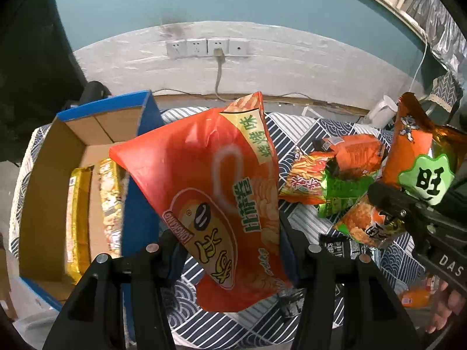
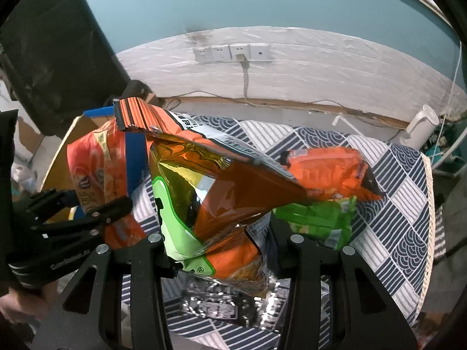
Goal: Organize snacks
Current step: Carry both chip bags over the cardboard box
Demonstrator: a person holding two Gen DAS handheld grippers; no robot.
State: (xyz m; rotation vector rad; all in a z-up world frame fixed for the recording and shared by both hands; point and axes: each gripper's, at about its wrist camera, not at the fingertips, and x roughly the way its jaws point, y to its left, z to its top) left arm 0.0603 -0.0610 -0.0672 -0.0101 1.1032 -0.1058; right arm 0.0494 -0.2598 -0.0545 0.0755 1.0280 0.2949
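Both grippers angled steeply down over the patterned tablecloth (image 2: 402, 192). Left gripper (image 1: 230, 250) clamps the red-orange chip bag (image 1: 210, 192), lifted clear, cardboard box (image 1: 43, 175) at its 9 o'clock. Right gripper (image 2: 219, 250) pinches the orange bag with green label (image 2: 186, 192), raised; remaining snack packets (image 1: 335, 180) lie at 3 o'clock of the left bag.

Red chip bag (image 1: 216, 192) reads "LONGKONG" (inverted).
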